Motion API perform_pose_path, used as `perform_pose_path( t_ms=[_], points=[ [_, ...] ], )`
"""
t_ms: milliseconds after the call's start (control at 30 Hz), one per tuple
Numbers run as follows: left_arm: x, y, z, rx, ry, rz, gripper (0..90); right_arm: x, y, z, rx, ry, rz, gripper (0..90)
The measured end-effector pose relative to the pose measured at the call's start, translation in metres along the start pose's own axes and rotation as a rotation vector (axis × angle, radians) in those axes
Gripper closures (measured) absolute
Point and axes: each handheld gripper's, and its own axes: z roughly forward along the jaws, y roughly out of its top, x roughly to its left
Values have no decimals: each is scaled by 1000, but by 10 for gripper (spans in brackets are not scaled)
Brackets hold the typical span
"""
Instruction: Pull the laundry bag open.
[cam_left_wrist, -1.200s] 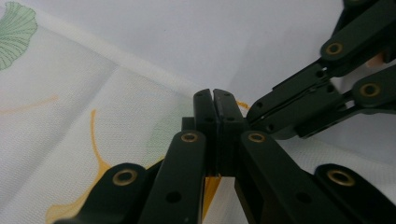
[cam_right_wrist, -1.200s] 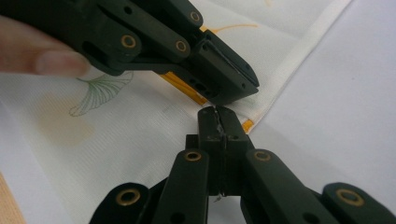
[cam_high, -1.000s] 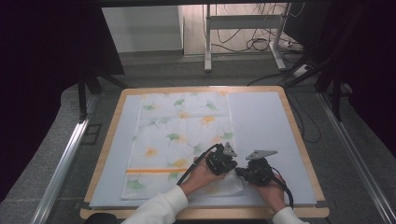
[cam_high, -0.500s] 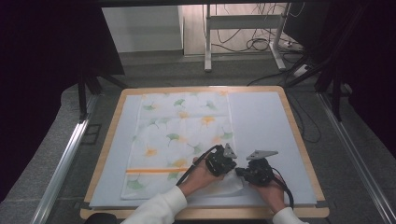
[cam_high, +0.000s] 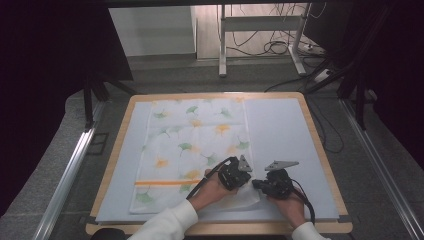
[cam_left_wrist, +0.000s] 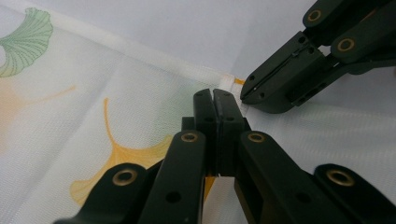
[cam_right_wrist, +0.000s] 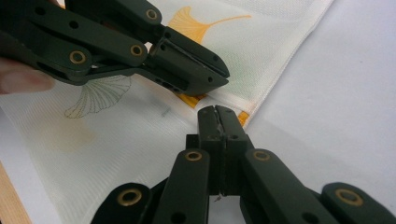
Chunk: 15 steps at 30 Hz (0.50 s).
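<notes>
Two closed grippers — left gripper (cam_high: 244, 176), right gripper (cam_high: 257, 185) — nose to nose over the leaf-print cloth's (cam_high: 190, 145) corner, nothing visibly gripped.

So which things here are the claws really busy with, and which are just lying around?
Busy with:
- leaf-print cloth, near right corner folded over
- left claw, shut at that corner
- right claw, shut beside it

Just lying around:
- pale mat under the cloth
- wooden table
- cables on the floor behind
- metal stand at the back
</notes>
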Motion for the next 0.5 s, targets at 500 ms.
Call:
perform_pose_path(
  t_ms=[500],
  points=[
    [4,-7,-6,-5,-8,-20,900,0,-1,0,-7,1,-4,896]
  ],
)
